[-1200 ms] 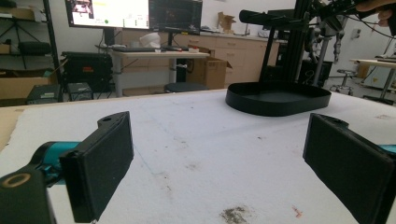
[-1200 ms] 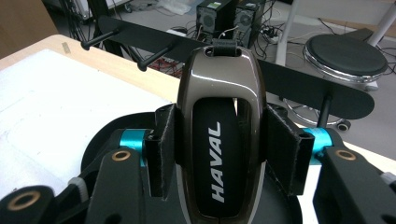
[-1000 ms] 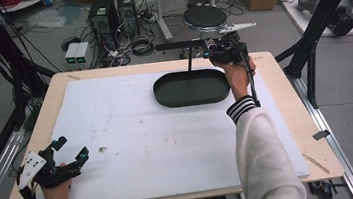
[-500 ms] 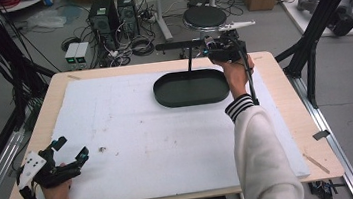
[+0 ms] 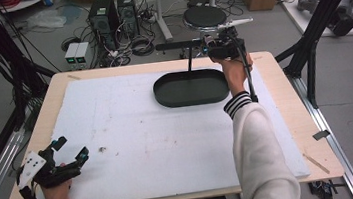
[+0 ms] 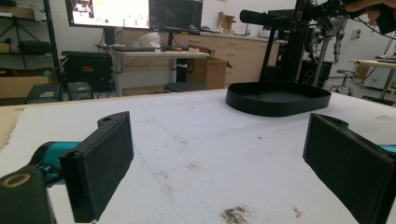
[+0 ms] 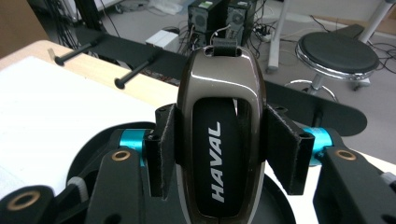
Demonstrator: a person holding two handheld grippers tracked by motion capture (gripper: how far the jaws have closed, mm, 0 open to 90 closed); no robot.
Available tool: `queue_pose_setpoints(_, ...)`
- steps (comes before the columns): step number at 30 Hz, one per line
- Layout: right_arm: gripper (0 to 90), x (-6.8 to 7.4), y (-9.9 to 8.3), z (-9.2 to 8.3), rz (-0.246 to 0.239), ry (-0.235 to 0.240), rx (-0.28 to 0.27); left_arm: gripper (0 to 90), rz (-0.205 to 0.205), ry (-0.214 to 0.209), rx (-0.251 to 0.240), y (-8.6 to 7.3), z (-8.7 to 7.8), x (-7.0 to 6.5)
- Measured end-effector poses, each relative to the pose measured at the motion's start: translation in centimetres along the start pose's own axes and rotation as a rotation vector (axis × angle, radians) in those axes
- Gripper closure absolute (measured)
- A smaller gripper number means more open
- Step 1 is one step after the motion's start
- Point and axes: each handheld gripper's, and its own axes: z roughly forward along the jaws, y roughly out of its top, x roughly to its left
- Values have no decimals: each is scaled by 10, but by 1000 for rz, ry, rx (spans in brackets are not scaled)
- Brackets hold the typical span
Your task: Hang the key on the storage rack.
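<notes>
My right gripper [image 7: 219, 154] is shut on a glossy brown and black key fob [image 7: 219, 107] marked HAVAL, its pads [image 7: 280, 149] pressing both sides. The fob's loop end points at a black rack bar [image 7: 289, 102] with pegs [image 7: 135, 72]. From above, the right gripper [image 5: 213, 46] hangs over the table's far edge, beside the rack [image 5: 178, 44] and behind an empty black oval tray [image 5: 191, 89]. My left gripper [image 5: 72, 147] rests open at the front left of the white mat, nothing between its jaws. Its own view [image 6: 233, 172] faces the tray [image 6: 278, 98].
The white foam mat [image 5: 159, 141] covers most of the wooden table [image 5: 286, 112]. A small dark speck [image 5: 102, 149] lies near the left gripper. Beyond the far edge stand a black stool [image 5: 205, 15] and computer towers [image 5: 111, 11] amid floor cables.
</notes>
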Motion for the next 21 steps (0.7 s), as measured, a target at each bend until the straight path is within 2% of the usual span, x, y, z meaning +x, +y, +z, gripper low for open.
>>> queue_pose_setpoints(3, 481, -1, -3, 0, 5, 0, 3, 90, -1, -1, 0, 0, 0, 0)
queue_pose_setpoints(8, 480, -6, -9, -3, 18, -4, 37, 90, 3, -1, 0, 0, 0, 0)
queue_pose_setpoints(10, 480, -5, -11, -4, 4, -4, 54, 90, 2, -1, -1, 0, 0, 0)
queue_pose_setpoints(13, 480, -5, -16, -5, -2, -7, 48, 90, 4, -3, 0, 0, 0, 0)
queue_pose_setpoints(14, 480, -8, -24, -4, 10, 0, 56, 89, 6, -2, 0, 0, 0, 0)
queue_pose_setpoints(15, 480, -9, -27, -3, 29, 4, 80, 90, 6, -2, 0, 0, 0, 0)
queue_pose_setpoints(16, 480, -9, -27, -3, 29, 4, 80, 90, 7, -5, -1, 0, 0, -1)
queue_pose_setpoints(17, 480, -12, -32, -1, 38, 8, 115, 90, 9, -4, -2, 0, 0, -1)
queue_pose_setpoints(19, 480, -12, -37, -2, 22, 5, 72, 90, 8, -4, -2, 0, 0, -1)
queue_pose_setpoints(21, 480, -14, -40, 0, 36, 13, 88, 90, 7, -4, -1, 0, 0, 0)
